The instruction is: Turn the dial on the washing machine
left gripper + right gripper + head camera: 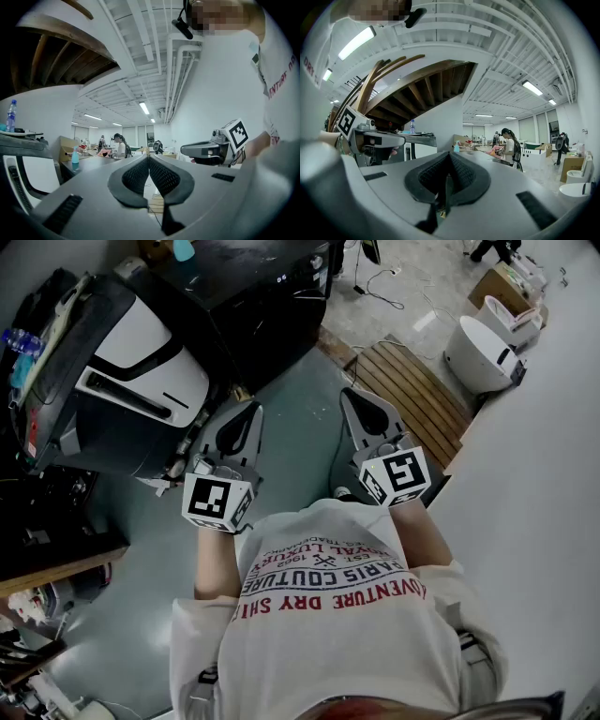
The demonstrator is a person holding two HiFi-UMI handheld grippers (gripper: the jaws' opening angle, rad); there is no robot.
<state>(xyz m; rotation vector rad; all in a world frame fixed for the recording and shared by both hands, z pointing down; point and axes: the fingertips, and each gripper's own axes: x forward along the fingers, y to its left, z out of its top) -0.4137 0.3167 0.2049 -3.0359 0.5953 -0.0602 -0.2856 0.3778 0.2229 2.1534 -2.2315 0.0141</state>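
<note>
left gripper [248, 418] + right gripper [356, 404]: grey moulded plastic shells, smooth, matt
black jaw pads [136, 176]: rubbery look, fine grid texture, dull
white marker cube [217, 501]: flat matt faces, black printed squares
black-and-white washing machine [131, 381]: plastic housing, white panels glossy, black parts semi-gloss
grey-green floor [300, 399]: smooth, slight sheen
brown slatted wooden mat [412, 395]: bare wood, matt
white printed T-shirt [328, 615]: soft cloth, matt, red and blue lettering
round white appliance [478, 352]: smooth glossy plastic
brown cardboard box [492, 287]: matt paperboard
brown timber beams [393, 89]: bare wood, dull
clear bottle with blue cap [11, 115]: transparent plastic
</note>
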